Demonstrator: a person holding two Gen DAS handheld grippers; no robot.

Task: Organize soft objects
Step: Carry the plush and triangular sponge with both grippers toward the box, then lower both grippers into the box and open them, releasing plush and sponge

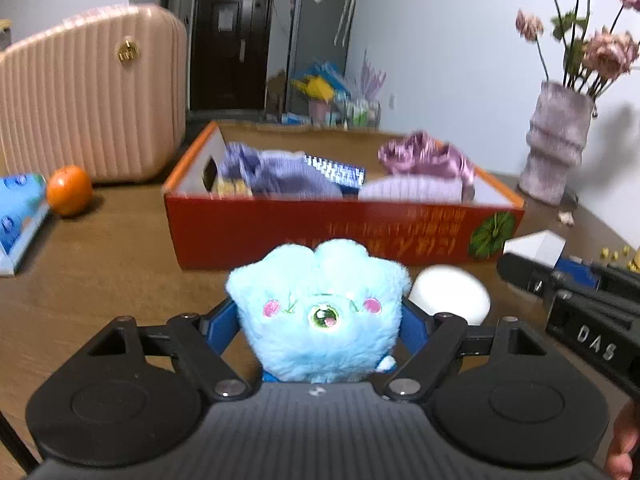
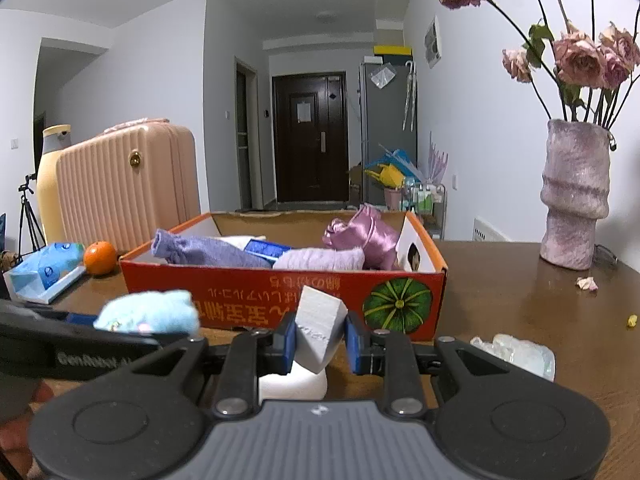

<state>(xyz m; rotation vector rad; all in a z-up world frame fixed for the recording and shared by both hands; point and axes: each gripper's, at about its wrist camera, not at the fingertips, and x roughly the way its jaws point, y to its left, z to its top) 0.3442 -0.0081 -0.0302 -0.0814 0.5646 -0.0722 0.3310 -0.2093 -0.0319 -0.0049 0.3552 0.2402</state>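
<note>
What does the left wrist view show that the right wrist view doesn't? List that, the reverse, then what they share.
Left only: the face of the plush, gripped in the left tool. Right only: a tripod, a yellow bottle, clear wrap. Both: box, suitcase, orange, vase, block.
</note>
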